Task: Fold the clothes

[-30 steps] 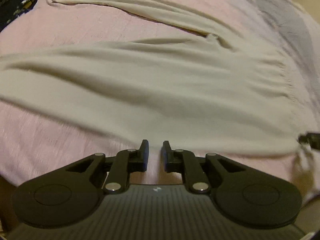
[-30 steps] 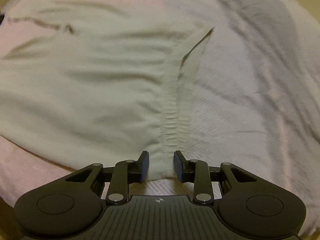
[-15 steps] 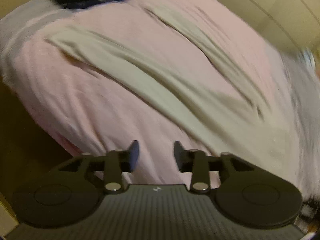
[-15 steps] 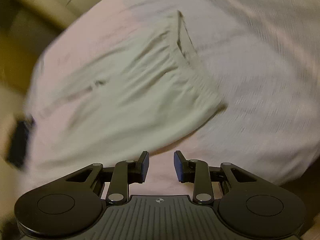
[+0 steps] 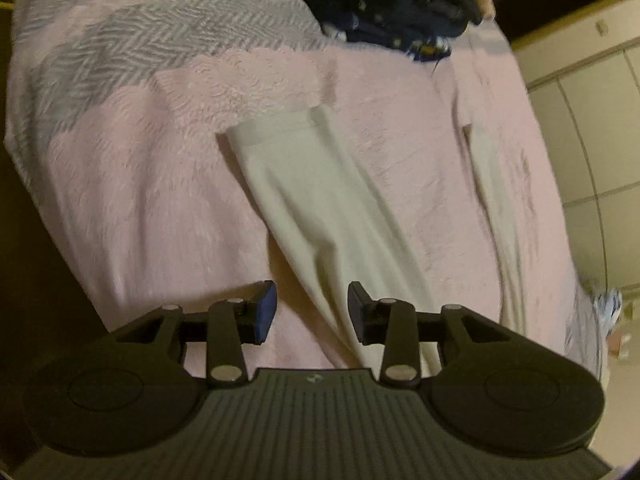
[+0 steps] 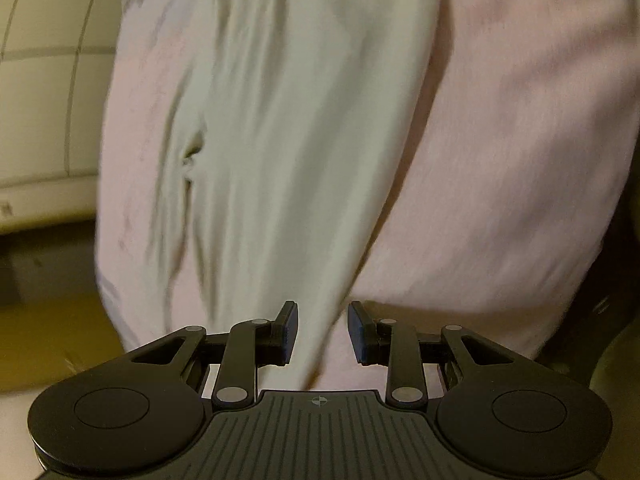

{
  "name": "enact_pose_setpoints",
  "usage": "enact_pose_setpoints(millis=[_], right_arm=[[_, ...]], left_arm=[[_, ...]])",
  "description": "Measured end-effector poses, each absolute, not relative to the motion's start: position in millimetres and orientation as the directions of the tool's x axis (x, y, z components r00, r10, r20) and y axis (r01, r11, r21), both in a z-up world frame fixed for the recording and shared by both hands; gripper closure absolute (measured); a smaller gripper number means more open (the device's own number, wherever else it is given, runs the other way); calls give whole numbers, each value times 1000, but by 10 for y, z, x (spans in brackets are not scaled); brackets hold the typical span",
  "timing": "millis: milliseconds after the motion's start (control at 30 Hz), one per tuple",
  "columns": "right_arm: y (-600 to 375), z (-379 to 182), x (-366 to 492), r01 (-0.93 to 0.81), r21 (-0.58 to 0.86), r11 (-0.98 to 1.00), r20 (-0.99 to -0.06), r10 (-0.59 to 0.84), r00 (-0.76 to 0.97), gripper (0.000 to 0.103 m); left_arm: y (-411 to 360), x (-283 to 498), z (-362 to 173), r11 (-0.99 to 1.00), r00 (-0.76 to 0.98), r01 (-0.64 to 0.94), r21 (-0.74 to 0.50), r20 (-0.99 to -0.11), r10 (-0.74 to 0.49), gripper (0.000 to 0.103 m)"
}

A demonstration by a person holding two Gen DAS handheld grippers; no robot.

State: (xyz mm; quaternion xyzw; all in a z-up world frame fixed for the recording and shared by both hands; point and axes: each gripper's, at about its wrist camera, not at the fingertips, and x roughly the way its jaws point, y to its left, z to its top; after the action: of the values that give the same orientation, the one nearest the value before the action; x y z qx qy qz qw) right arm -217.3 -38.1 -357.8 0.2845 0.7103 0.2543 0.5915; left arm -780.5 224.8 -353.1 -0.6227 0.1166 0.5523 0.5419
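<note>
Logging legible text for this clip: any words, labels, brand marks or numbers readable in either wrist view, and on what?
No readable text in either view.
Left gripper: a small pale emblem on its body, no letters.
Right gripper: a small circle-and-cross mark on its body, no letters.
Dark garment: light specks of a print, too blurred to read.
Cream trousers and pink bedspread: plain.

Pants (image 5: 320, 208) are looking like thin smooth cloth, matt, cream – soft creases showing. Bedspread (image 5: 168, 184) is showing as fuzzy, textured pink cloth with a grey woven herringbone band. Left gripper (image 5: 308, 312) and right gripper (image 6: 322, 334) are reading as matt black plastic, ribbed on the body, with shiny metal pins – pads looking rubbery blue.
</note>
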Motion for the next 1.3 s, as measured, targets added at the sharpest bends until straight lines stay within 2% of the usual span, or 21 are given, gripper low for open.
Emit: enact_pose_setpoints(millis=[67, 167, 200, 233, 367, 533, 633, 667, 700, 733, 767, 800, 900, 933, 967, 1000, 1033, 1133, 1233, 1300], right_arm=[[-297, -3613, -2278, 103, 692, 714, -704, 700, -125, 72], [-199, -3610, -2322, 39, 674, 737, -730, 674, -115, 72], [-169, -3604, -2325, 12, 667, 745, -740, 663, -112, 75], [-139, -3598, -2328, -16, 658, 753, -749, 653, -109, 103], [-71, -3505, -2290, -123, 627, 770, -779, 620, -91, 103], [-156, -3512, -2099, -209, 510, 834, -859, 508, -66, 103], [-183, -3519, -1994, -175, 539, 824, -842, 530, -98, 103], [-185, -3495, -1972, -163, 556, 815, -831, 546, -107, 100], [-185, -3466, -1959, -154, 573, 805, -820, 562, -109, 92], [-182, -3439, -1953, -146, 594, 791, -805, 584, -106, 76], [-170, -3425, -1949, -140, 609, 781, -793, 600, -103, 67], [-139, -3440, -1948, -138, 612, 779, -791, 604, -99, 51], [-50, -3486, -1958, -135, 620, 773, -785, 613, -91, 51], [-39, -3503, -2002, -138, 620, 772, -784, 613, -93, 53], [-32, -3524, -2051, -144, 617, 773, -787, 610, -98, 62], [-35, -3556, -2112, -156, 607, 779, -795, 598, -108, 95], [-37, -3588, -2174, -168, 597, 784, -802, 585, -119, 103], [-79, -3592, -2251, -214, 572, 791, -819, 562, -112, 103], [-106, -3640, -2242, -253, 542, 802, -840, 529, -123, 103], [-27, -3583, -2211, -308, 499, 810, -866, 480, -140, 103]], left_arm=[[2324, -7897, -3607, -387, 379, -729, -565, -804, 458, 75], [2429, -7947, -3715, -340, 415, -750, -567, -804, 425, 103], [2469, -7953, -3745, -308, 426, -767, -562, -806, 410, 103], [2504, -7953, -3732, -258, 437, -788, -559, -803, 406, 103], [2612, -7930, -3503, 19, 475, -856, -516, -772, 423, 103], [2687, -7864, -3572, 251, 393, -913, -321, -856, 336, 103], [2665, -7910, -3566, 264, 379, -916, -302, -866, 327, 103], [2642, -7955, -3553, 214, 395, -916, -339, -856, 334, 103], [2615, -8016, -3561, 141, 424, -906, -400, -839, 342, 100], [2588, -8077, -3568, 67, 451, -886, -458, -821, 352, 91], [2561, -8138, -3576, -7, 476, -858, -513, -801, 364, 80], [2537, -8188, -3612, -83, 495, -824, -560, -783, 377, 73], [2485, -8247, -3826, -260, 519, -721, -642, -750, 410, 74], [2481, -8246, -3879, -282, 526, -699, -657, -739, 421, 79], [2486, -8229, -3916, -284, 530, -690, -666, -731, 429, 96], [2497, -8205, -3924, -263, 529, -700, -664, -729, 434, 103], [2515, -8172, -3897, -214, 521, -733, -646, -735, 435, 103], [2543, -8091, -3755, -19, 490, -837, -547, -764, 420, 103], [2510, -7953, -3732, 172, 388, -921, -348, -844, 370, 102], [2467, -7845, -3664, 255, 347, -930, -266, -865, 364, 103]])
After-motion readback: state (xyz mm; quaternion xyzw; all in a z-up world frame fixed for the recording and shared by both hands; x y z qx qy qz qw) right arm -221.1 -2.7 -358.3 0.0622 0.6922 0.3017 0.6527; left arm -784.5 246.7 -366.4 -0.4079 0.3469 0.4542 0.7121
